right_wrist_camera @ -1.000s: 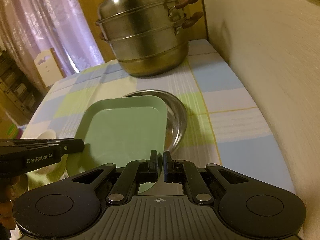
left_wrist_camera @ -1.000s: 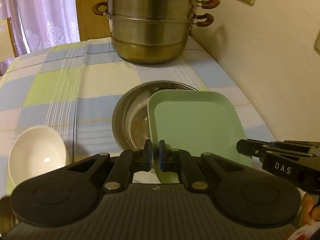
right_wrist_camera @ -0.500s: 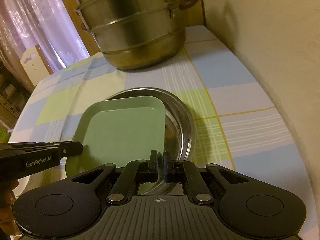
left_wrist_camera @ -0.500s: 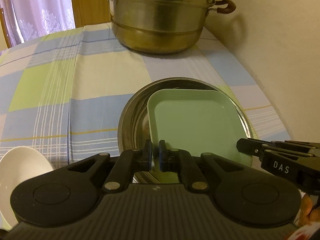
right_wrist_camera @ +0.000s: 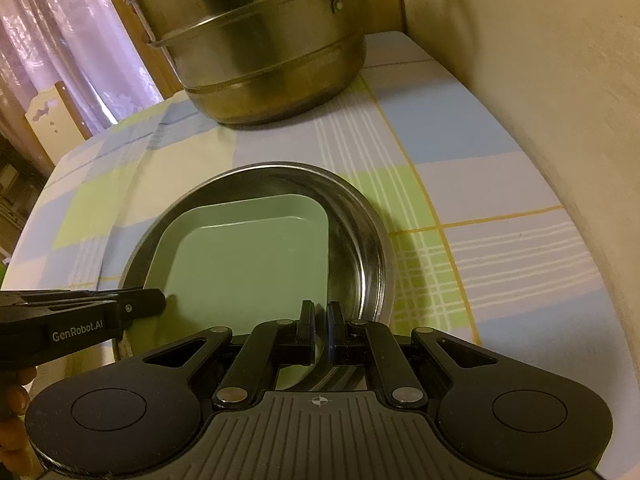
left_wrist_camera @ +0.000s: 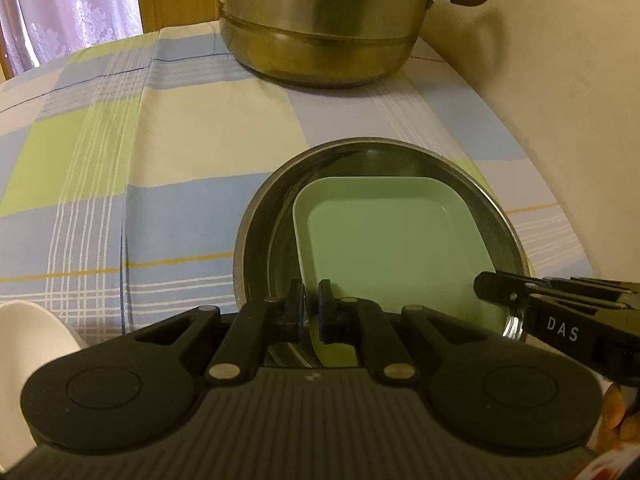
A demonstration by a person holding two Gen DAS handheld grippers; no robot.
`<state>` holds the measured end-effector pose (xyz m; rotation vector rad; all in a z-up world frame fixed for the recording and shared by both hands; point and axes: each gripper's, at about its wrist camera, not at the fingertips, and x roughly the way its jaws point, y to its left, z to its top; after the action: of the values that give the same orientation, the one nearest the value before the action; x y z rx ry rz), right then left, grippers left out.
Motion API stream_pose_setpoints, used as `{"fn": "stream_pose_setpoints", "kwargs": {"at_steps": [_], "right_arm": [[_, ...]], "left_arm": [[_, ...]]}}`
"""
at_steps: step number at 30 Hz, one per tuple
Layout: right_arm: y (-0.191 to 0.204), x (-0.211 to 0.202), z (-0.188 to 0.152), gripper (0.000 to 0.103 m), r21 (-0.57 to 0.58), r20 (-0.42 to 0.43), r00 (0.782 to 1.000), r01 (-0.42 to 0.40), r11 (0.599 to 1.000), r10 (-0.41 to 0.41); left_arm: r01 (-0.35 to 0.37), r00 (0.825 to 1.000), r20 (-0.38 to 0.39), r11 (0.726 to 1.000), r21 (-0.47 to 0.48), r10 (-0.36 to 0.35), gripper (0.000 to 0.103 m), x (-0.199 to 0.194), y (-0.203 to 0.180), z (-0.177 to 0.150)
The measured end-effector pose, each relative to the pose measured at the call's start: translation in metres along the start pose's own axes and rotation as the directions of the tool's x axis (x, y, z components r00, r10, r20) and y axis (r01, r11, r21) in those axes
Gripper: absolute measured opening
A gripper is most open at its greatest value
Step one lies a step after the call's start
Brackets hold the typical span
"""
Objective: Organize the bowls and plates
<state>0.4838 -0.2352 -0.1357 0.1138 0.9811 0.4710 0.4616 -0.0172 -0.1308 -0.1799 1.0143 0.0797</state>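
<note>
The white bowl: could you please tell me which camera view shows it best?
The left wrist view is the only one that shows it. The white bowl sits at the lower left edge there, on the checked tablecloth, cut off by the frame and partly hidden behind the gripper body. The right wrist view does not show it.

My left gripper [left_wrist_camera: 311, 315] was matte black, with a ribbed grey deck, two round caps and silver pivot pins. My right gripper [right_wrist_camera: 321, 330] matched it, blue edging one pad. White lettering marked their sides: "GenRobot.AI" and "DAS".
</note>
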Motion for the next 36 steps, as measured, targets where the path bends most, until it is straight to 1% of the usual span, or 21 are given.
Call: {"fn": "stream_pose_setpoints", "kwargs": {"at_steps": [8, 11, 15, 23, 24, 26, 28, 30, 33, 36], "right_arm": [[-0.002, 0.006, 0.001, 0.006, 0.002, 0.001, 1.000, 0.020, 1.000, -0.020], [-0.004, 0.000, 0.001, 0.006, 0.015, 0.024, 1.000, 0.009, 1.000, -0.009], [-0.003, -0.016, 0.003, 0.006, 0.020, 0.056, 0.998, -0.014, 1.000, 0.013], [-0.003, -0.058, 0.000, 0.008, 0.046, 0.094, 0.992, -0.085, 0.995, 0.081], [-0.003, -0.064, -0.002, 0.009, 0.047, 0.096, 0.991, -0.094, 0.994, 0.089], [-0.003, -0.074, -0.007, 0.016, 0.049, 0.101, 0.990, -0.108, 0.993, 0.103], [-0.003, -0.083, -0.011, 0.039, 0.051, 0.105, 0.988, -0.121, 0.991, 0.115], [-0.003, -0.092, -0.017, 0.043, 0.057, 0.113, 0.985, -0.138, 0.989, 0.131], [-0.003, -0.104, -0.025, 0.043, 0.063, 0.109, 0.983, -0.154, 0.986, 0.147], [-0.003, -0.113, -0.034, 0.044, 0.066, 0.090, 0.983, -0.167, 0.984, 0.161]], "left_arm": [[-0.014, 1.000, -0.016, 1.000, 0.004, 0.014, 0.007, 0.007, 0.000, -0.002], [-0.013, 1.000, -0.005, 1.000, 0.004, 0.013, 0.007, 0.001, 0.000, -0.003], [-0.012, 1.000, 0.015, 1.000, 0.010, 0.012, 0.007, -0.014, -0.002, -0.005], [-0.009, 0.998, 0.057, 0.999, 0.031, 0.007, 0.008, -0.064, -0.003, -0.022], [-0.013, 0.998, 0.059, 0.999, 0.032, 0.011, 0.009, -0.070, -0.003, -0.025], [-0.020, 0.998, 0.064, 0.999, 0.029, 0.018, 0.013, -0.083, -0.003, -0.033], [-0.024, 0.997, 0.068, 0.999, 0.026, 0.022, 0.015, -0.096, -0.002, -0.041], [-0.030, 0.997, 0.068, 0.999, 0.023, 0.028, 0.015, -0.107, -0.002, -0.048], [-0.028, 0.998, 0.061, 1.000, 0.008, 0.027, 0.018, -0.121, -0.001, -0.061], [-0.026, 0.998, 0.054, 1.000, -0.009, 0.026, 0.019, -0.132, 0.000, -0.074]]}}
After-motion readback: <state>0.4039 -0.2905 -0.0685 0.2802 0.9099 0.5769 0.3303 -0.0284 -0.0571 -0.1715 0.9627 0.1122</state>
